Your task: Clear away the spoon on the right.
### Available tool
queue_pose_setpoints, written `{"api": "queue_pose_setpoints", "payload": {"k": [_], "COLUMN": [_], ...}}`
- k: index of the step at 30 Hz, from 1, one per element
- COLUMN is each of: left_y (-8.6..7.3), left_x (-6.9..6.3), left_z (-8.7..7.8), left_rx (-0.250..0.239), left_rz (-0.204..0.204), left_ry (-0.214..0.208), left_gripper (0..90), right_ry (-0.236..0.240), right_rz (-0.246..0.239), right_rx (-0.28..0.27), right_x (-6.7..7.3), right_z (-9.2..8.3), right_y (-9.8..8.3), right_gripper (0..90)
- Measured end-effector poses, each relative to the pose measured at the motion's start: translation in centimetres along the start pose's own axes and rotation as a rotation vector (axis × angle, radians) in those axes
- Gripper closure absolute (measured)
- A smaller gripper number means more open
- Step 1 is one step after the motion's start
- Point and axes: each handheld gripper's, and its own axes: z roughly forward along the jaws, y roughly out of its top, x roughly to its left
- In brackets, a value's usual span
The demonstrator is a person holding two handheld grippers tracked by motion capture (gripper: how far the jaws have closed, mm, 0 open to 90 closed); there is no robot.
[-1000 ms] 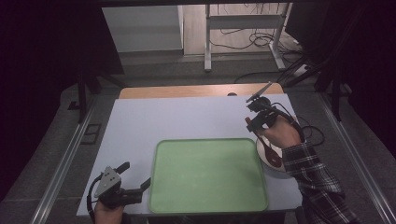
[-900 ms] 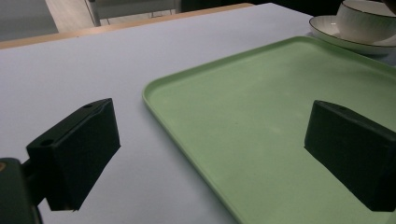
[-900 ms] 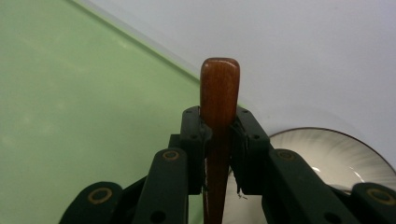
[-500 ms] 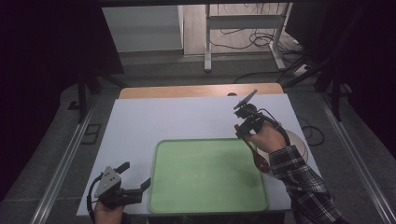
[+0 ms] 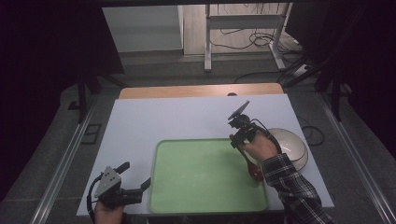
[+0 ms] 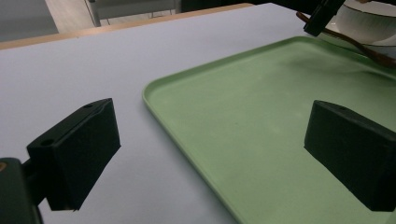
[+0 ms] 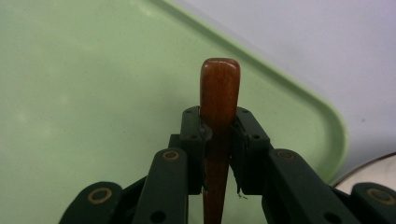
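Note:
A brown wooden spoon (image 5: 255, 171) hangs over the right side of the green tray (image 5: 201, 172), and my right gripper (image 5: 238, 138) is shut on its handle. In the right gripper view the handle's rounded end (image 7: 219, 86) sticks out past the closed jaws of the right gripper (image 7: 218, 133), with the tray (image 7: 84, 70) beneath. My left gripper (image 5: 135, 176) rests open at the table's near left corner, beside the tray's left edge. In the left gripper view the left gripper (image 6: 210, 149) holds nothing, and its jaws frame the tray's rim (image 6: 187, 116).
A white bowl (image 5: 290, 142) on a plate stands just right of the tray, close behind the right hand. It also appears as the bowl (image 6: 369, 18) in the left gripper view, near the spoon (image 6: 369, 51). The white table top (image 5: 177, 119) extends beyond the tray.
My right gripper has carried the spoon leftward, from above the bowl to over the tray's right side. The left gripper has stayed put.

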Motion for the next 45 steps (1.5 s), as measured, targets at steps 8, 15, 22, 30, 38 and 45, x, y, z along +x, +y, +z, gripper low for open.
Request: {"api": "queue_pose_setpoints", "payload": {"k": [8, 15, 22, 30, 38, 45], "left_y": [0.0, 0.0, 0.0, 0.0, 0.0, 0.0], "left_x": [0.0, 0.0, -0.1, -0.1, -0.1, 0.0], "left_z": [0.0, 0.0, 0.1, 0.1, 0.0, 0.0], "left_rx": [0.002, 0.002, 0.004, 0.006, 0.001, 0.0], "left_rz": [0.001, 0.001, 0.006, 0.008, 0.007, 0.003], "left_ry": [0.0, 0.001, 0.002, 0.003, 0.002, -0.003], "left_gripper": [3.3, 3.3, 3.3, 3.3, 3.3, 3.3], "right_ry": [0.009, 0.014, 0.02, 0.032, 0.008, -0.009], "right_rz": [0.016, 0.006, -0.017, -0.12, -0.155, -0.183], "right_rx": [-0.004, -0.048, -0.155, -0.229, -0.313, -0.324], "right_x": [-0.3, -0.5, -0.6, 0.3, 1.3, 1.4], "right_z": [1.6, 2.0, 0.8, 1.2, 1.9, 2.8], "right_y": [-0.8, -1.7, -3.0, -4.8, -6.0, -6.4], "right_gripper": [76.0, 68.7, 66.0, 89.7, 90.0, 89.5]}}
